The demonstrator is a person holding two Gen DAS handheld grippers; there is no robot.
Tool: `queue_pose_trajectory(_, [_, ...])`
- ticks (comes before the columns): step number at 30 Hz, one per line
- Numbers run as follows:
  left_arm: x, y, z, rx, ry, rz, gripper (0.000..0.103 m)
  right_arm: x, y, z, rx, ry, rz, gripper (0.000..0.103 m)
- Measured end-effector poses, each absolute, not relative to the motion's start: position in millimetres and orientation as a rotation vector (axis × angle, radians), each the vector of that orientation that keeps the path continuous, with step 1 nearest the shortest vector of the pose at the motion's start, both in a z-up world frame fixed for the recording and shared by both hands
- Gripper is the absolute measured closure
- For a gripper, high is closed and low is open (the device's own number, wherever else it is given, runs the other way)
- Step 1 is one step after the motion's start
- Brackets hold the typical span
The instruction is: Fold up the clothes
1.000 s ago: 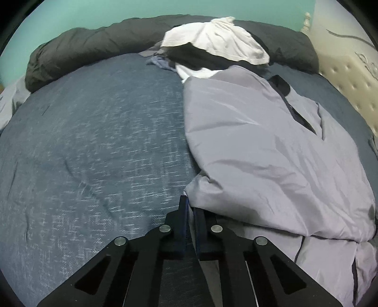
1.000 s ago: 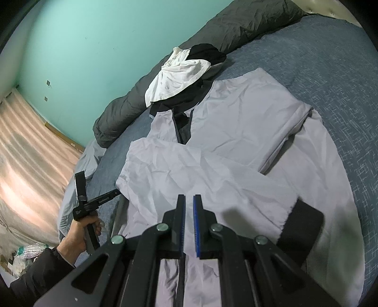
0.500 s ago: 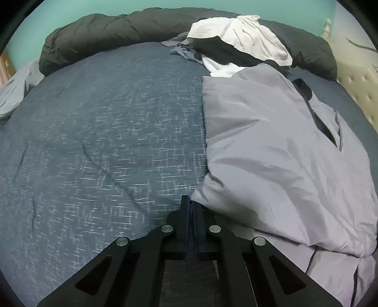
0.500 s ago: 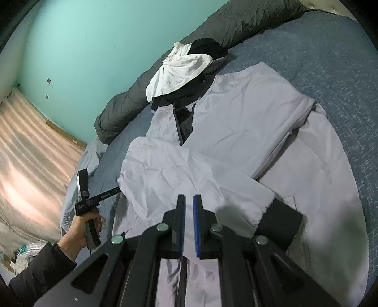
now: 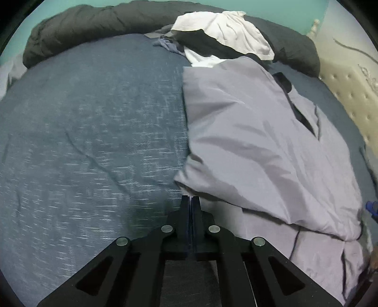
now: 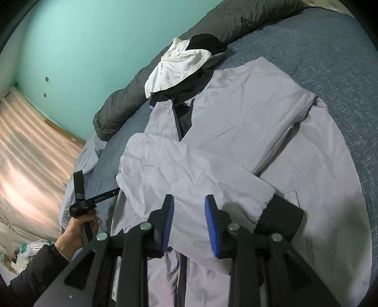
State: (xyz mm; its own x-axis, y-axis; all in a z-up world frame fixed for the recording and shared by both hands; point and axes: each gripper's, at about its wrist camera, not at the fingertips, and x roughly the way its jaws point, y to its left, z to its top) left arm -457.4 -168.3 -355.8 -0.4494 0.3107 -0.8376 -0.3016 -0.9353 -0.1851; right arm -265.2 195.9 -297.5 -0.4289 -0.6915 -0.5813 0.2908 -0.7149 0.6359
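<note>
A pale grey jacket [image 5: 259, 141] with a dark zip lies spread on the blue bed cover [image 5: 82, 130], its side folded in. My left gripper [image 5: 191, 198] is shut, its tips at the jacket's near edge, and no cloth shows between them. In the right wrist view the jacket [image 6: 248, 113] has one sleeve [image 6: 189, 174] folded across its front, ending in a black cuff [image 6: 283, 215]. My right gripper [image 6: 189, 200] hovers just over that sleeve; its jaws are opening and the blue pads press on nothing. The left gripper [image 6: 117, 191] shows there too, held by a hand [image 6: 75, 233].
A pile of white and black clothes [image 5: 226, 30] sits at the jacket's collar end, also visible as a heap [image 6: 179, 68]. A rolled dark duvet [image 5: 94, 21] runs along the turquoise wall. A tufted headboard [image 5: 349, 89] stands at the right. The bed's edge [image 6: 94, 165] drops off at the left.
The right gripper's jaws have parted, and the sleeve with its black cuff now lies flat on the jacket. The left gripper stays shut and has tilted a little.
</note>
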Motion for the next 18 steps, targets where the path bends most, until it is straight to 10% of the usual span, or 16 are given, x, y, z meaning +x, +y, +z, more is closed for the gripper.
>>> queue_pose_trajectory(6, [-466,-171,-360,-1.358,-0.123,2.432,0.063,-266,198,-299,1.175,-0.607,-2.162,0.076])
queue_pose_trajectory(18, [-472,-154,-353,-1.322,0.103,2.557,0.094,-266,204,-299,1.173,-0.617,-2.172,0.076])
